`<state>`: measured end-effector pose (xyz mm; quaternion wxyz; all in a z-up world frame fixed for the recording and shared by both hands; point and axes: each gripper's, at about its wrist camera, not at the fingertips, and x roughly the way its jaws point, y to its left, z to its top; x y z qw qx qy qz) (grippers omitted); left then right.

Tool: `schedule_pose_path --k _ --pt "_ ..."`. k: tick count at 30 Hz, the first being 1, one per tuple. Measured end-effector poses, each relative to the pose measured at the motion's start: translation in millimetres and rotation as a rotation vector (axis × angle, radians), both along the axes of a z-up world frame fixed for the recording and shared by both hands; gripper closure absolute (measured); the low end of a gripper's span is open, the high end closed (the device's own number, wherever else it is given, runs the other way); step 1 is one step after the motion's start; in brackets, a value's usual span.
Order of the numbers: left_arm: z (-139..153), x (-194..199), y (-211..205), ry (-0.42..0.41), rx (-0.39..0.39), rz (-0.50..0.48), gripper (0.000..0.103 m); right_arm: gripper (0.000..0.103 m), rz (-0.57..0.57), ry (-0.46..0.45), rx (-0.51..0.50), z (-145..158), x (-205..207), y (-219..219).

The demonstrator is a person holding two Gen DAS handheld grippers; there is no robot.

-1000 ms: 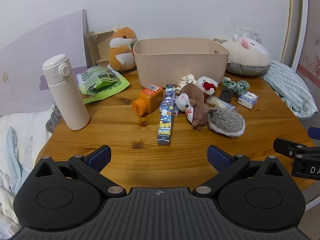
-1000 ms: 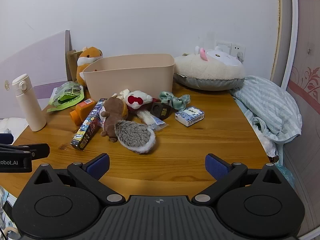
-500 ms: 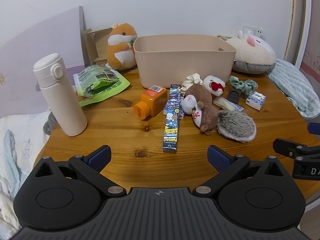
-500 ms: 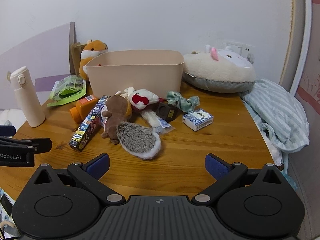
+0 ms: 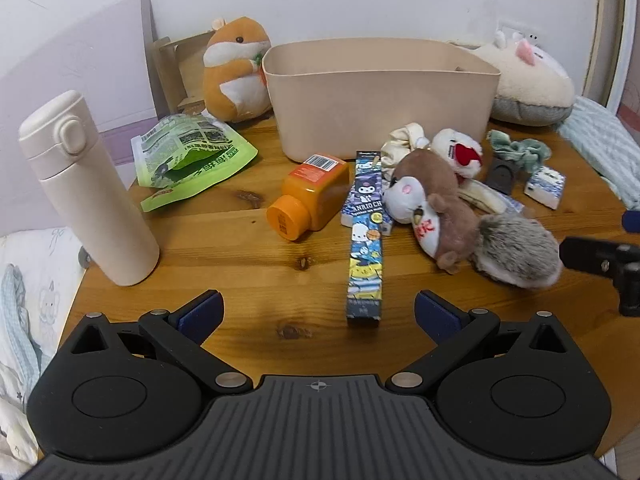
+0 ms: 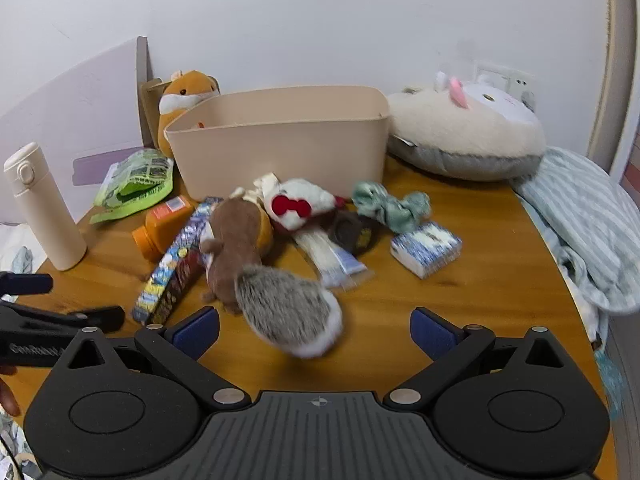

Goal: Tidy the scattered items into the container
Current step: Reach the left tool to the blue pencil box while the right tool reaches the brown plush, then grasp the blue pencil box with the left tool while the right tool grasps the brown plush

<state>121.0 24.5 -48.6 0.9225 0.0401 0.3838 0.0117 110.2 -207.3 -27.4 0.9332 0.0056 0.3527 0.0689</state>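
the bin (image 5: pixel 380 96) stands at the back of the table (image 5: pixel 248 276), against the wall. the scattered items lie in front of it: bottle (image 5: pixel 310 196), long box (image 5: pixel 366 232), squirrel (image 5: pixel 436 208), white plush (image 6: pixel 300 204), scrunchie (image 6: pixel 390 204) and small carton (image 6: pixel 426 248). the squirrel's tail touches the long box's neighbour side. left gripper (image 5: pixel 318 312): jaws wide apart, holding nothing, near the long box's end. right gripper (image 6: pixel 314 330): jaws wide apart, empty, just above the squirrel's tail. a flask (image 5: pixel 86 188) stands at the left.
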Motion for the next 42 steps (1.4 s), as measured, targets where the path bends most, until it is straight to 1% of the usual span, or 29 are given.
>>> schedule_pose_path --k 3,6,8,16,24,28,33,35,36,38,39,41,42 --pt "-4.6 12.8 1.2 0.008 -0.002 -0.003 0.0 0.0 0.015 -0.011 -0.015 1.1 12.1 6.8" --pt "-9.6 25.6 1.2 0.022 -0.002 -0.006 0.0 0.001 0.033 -0.003 0.013 0.6 25.0 10.3" --pt "-13.4 32.5 0.6 0.029 -0.005 -0.008 0.0 0.005 0.044 0.009 0.021 -1.2 33.7 13.6" --pt "-29.3 57.4 -2.1 0.063 -0.018 -0.02 0.0 0.01 0.066 0.042 0.014 -9.9 64.2 27.3" --pt "-43.7 77.0 2.8 0.096 -0.029 -0.003 0.0 0.014 0.126 0.099 0.046 -17.8 89.9 40.8" --pt "-47.7 84.3 5.5 0.102 -0.037 0.007 0.0 0.018 0.144 0.123 0.047 -23.2 100.6 48.1" --pt "-52.5 92.1 7.7 0.109 -0.051 0.011 0.003 0.021 0.162 0.161 0.056 -33.0 113.9 54.9" --pt "-52.7 93.9 7.3 0.105 -0.062 0.002 0.006 0.026 0.167 0.175 0.061 -36.6 118.9 57.2" --pt "-52.5 94.3 7.2 0.103 -0.071 -0.005 0.01 0.026 0.168 0.182 0.063 -38.5 121.5 58.1" --pt "-51.3 94.0 6.9 0.094 -0.072 -0.009 0.017 0.031 0.174 0.196 0.071 -42.4 126.1 59.5" --pt "-50.6 93.9 6.8 0.087 -0.074 -0.016 0.023 0.033 0.178 0.202 0.075 -44.3 128.1 60.2" --pt "-49.1 92.5 6.9 0.083 -0.074 -0.021 0.031 0.044 0.185 0.213 0.09 -47.7 132.0 60.6" --pt "-48.2 92.1 7.3 0.08 -0.074 -0.025 0.039 0.049 0.189 0.219 0.099 -49.1 133.4 60.5"
